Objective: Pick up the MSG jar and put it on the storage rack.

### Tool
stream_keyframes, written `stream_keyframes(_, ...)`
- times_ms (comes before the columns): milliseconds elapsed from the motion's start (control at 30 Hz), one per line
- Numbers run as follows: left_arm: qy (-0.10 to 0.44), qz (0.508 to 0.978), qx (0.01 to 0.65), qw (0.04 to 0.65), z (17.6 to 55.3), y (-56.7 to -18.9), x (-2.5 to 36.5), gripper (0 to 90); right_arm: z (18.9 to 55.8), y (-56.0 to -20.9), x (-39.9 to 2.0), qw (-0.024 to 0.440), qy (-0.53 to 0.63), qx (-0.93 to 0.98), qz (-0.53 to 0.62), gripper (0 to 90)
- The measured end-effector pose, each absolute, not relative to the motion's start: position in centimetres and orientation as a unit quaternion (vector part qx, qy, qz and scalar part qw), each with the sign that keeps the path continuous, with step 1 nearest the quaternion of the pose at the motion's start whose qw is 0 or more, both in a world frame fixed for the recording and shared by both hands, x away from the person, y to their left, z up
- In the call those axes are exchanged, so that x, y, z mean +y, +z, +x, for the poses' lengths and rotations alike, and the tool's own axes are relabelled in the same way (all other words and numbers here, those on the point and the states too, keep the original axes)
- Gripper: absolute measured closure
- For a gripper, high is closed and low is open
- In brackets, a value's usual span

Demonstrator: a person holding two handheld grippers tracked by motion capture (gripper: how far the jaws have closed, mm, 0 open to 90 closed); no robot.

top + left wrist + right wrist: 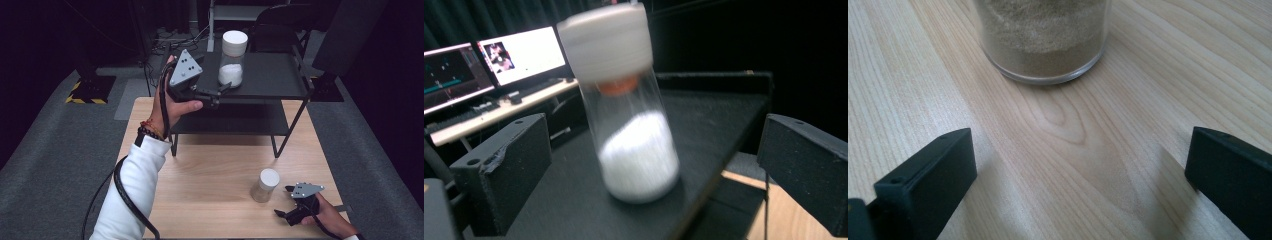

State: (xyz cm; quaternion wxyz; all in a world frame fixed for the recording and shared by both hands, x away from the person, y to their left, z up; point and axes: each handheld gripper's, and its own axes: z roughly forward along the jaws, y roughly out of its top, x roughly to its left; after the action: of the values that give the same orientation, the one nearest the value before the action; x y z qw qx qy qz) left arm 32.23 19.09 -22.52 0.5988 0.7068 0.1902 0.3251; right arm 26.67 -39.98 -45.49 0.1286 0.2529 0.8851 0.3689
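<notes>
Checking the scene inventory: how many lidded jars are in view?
2. A jar of white powder stands on the black shelf, just ahead of the open left gripper. A jar of tan powder stands on the wooden table near the open right gripper.

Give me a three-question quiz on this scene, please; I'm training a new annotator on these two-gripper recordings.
1. True or false: the jar of white powder stands on the wooden table.
2. Which gripper is raised to the black shelf? A) left B) right C) both
3. Fill in: the jar on the table holds a ____-coloured powder.

Key:
1. False; it stands on the black shelf, with the left gripper open beside it.
2. A; the right gripper sits low at the table, open, its jaws apart and short of the jar.
3. Tan, seen in the right gripper view.
</notes>
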Motion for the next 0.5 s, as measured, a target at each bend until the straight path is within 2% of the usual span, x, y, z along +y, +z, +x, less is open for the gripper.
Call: stream_keyframes(500, 0.34, 0.713, 0.2, 0.58, 29.3, -28.1, 20.6, 0.6, 26.7, -45.5, -40.0, 0.128, 0.369, 0.885, 0.253, 0.0)
